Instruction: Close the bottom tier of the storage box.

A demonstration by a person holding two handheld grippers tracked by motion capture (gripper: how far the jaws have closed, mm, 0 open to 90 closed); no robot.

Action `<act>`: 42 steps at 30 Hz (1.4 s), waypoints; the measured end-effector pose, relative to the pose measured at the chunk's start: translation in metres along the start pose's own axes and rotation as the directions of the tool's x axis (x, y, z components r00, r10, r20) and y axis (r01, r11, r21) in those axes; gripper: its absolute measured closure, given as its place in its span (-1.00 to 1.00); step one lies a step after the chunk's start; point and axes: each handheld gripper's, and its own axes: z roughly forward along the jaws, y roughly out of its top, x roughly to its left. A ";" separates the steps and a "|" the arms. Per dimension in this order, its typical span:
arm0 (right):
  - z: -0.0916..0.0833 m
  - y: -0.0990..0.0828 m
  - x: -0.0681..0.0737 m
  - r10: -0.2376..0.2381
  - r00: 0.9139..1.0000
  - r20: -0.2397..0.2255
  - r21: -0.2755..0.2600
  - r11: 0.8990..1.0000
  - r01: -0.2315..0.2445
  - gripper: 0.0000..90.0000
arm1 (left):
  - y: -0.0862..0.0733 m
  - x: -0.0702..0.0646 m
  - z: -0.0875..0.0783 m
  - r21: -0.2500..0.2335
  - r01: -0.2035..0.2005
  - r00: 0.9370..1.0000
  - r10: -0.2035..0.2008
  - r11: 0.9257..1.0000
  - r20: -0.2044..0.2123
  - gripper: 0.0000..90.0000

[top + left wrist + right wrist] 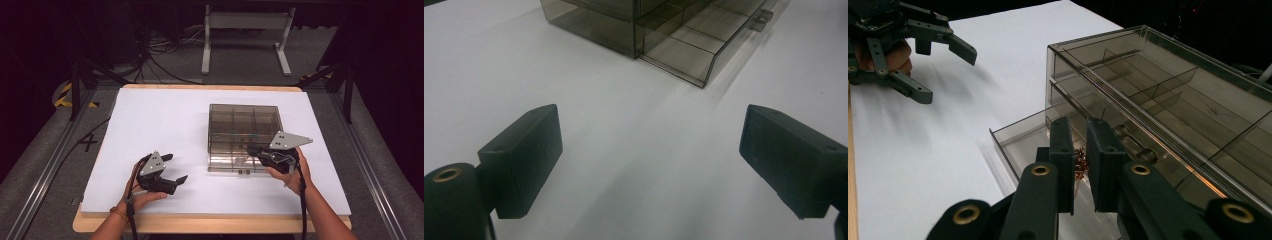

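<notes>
The smoky plastic drawer box [243, 136] stands right of centre on the white bench [160, 120], its lower drawer [1023, 137] pulled out. Over that drawer the right gripper [1081, 165] is held, jaws narrowed on a small coppery object [1079, 164]. The left gripper [172, 168] is seen near left, jaws wide and empty.

In the right gripper view, the small copper-coloured item [1079, 165] between the near-closed jaws of the right gripper [1080, 165] is largely hidden by the fingers [1062, 160], and its nature and any pad contact cannot be determined. The smoky plastic drawer box [1168, 95] is cut off by the right edge there; in the left gripper view the top edge crops it [634, 25]. In the high view, the pulled-out drawer [235, 162] is too small and dim to show its contents, and the person's forearms run off the bottom edge.
</notes>
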 end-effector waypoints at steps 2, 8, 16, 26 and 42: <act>0.003 -0.002 -0.001 0.001 1.000 0.006 0.008 1.000 -0.001 0.84 | 0.000 -0.001 0.000 0.002 0.004 1.000 -0.004 1.000 0.003 -0.76; 0.014 -0.011 -0.003 0.007 1.000 -0.001 0.045 0.999 -0.007 0.84 | 0.000 0.001 0.000 0.001 0.004 1.000 -0.004 1.000 0.001 -0.76; 0.023 -0.018 -0.005 0.014 1.000 -0.008 0.079 0.997 -0.014 0.84 | 0.000 0.001 0.001 0.003 0.011 1.000 -0.011 1.000 0.015 -0.76; 0.036 -0.026 0.000 0.009 1.000 -0.018 0.145 0.989 -0.006 0.84 | 0.000 0.001 0.000 -0.001 0.001 1.000 -0.001 1.000 0.014 -0.76; 0.038 -0.034 -0.001 0.008 1.000 -0.014 0.181 0.983 -0.005 0.84 | 0.000 -0.001 0.001 0.010 -0.014 1.000 0.014 1.000 0.011 -0.76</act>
